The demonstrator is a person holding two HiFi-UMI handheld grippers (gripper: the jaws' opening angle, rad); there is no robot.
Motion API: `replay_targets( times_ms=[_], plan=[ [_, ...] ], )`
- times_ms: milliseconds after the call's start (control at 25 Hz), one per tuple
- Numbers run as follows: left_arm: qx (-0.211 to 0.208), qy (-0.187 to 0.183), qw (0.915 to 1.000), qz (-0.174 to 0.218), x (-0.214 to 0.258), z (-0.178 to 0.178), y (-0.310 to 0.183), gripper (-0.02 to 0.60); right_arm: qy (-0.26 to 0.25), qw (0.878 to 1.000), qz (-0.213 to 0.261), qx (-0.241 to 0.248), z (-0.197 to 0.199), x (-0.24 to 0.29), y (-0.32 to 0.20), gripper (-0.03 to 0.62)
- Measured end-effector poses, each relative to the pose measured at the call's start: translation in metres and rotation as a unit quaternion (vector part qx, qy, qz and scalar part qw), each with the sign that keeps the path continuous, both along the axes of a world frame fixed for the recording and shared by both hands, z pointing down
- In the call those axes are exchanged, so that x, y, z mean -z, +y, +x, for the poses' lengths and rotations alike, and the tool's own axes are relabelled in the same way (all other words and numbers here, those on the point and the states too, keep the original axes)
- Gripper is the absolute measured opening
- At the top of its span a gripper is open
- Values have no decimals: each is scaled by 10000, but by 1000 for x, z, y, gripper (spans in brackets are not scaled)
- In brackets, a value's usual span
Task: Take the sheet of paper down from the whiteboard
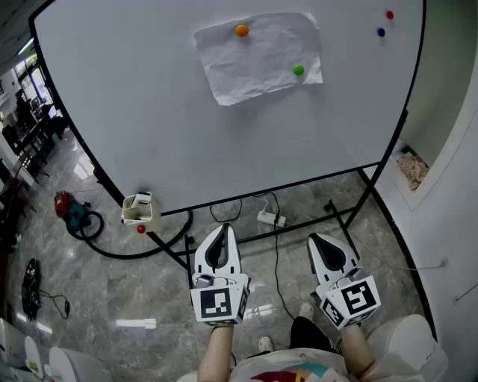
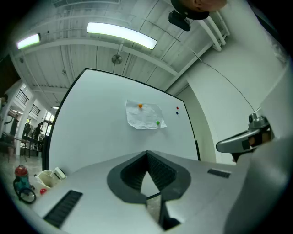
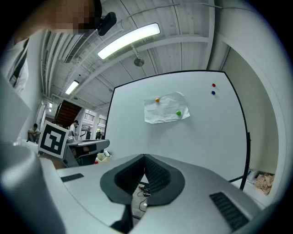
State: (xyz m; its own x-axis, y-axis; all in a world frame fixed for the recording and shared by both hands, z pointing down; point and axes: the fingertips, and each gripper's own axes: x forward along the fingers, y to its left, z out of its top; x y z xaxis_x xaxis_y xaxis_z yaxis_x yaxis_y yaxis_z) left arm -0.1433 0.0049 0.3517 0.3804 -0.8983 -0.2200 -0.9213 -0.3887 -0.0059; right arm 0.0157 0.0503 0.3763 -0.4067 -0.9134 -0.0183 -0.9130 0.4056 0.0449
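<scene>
- Grey polished floor tiles (image 1: 112, 291) spread out below you, and a large whiteboard (image 1: 149, 112) on a black stand fills the upper part of the head view.
- Your sheet of paper (image 1: 258, 60) is on the upper right part of the board. It is white and wrinkled and hangs a little askew.
- An orange magnet (image 1: 241, 30) sits on the sheet near its top edge, and a green magnet (image 1: 299, 70) sits near its lower right corner.
- A red magnet (image 1: 389, 14) and a blue magnet (image 1: 381, 32) sit on the bare board to the right of the sheet, apart from it.
- Your left gripper (image 1: 222, 227) is held low in front of you and aimed at the board. Its jaws are pressed together at the tips with nothing between them.
- Your right gripper (image 1: 314, 238) is beside it, and its jaws are likewise pressed together and hold nothing.
- Both grippers are well apart from the sheet, which shows ahead and above the jaws in each gripper view.
- At the board's lower left corner you have a small white tray (image 1: 138, 207) with a red ball (image 1: 140, 229) just under it.
- A white power strip (image 1: 270, 218) lies on the floor under the board, and a red and teal vacuum cleaner (image 1: 71, 209) sits off to the left.
</scene>
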Motion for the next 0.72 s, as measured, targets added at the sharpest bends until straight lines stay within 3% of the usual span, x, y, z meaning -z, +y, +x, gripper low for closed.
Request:
replay_targets(
  times_ms=[240,400,560,720],
  plan=[
    [112,-176,9998,32,-3,34,-67,43,-55,9999,25,150,40,-13,-71,15],
    [489,-285,9984,-6,5,49,-127,43,34,9990,168,422,66,-3,-139,15],
    [812,-158,9963,221,39,53,-187,43,22,9952,384,903,90,17,-200,15],
    [937,-140,9952,248,52,73,-223,43,-164,9875,248,1549,101,14,-247,14]
  ],
)
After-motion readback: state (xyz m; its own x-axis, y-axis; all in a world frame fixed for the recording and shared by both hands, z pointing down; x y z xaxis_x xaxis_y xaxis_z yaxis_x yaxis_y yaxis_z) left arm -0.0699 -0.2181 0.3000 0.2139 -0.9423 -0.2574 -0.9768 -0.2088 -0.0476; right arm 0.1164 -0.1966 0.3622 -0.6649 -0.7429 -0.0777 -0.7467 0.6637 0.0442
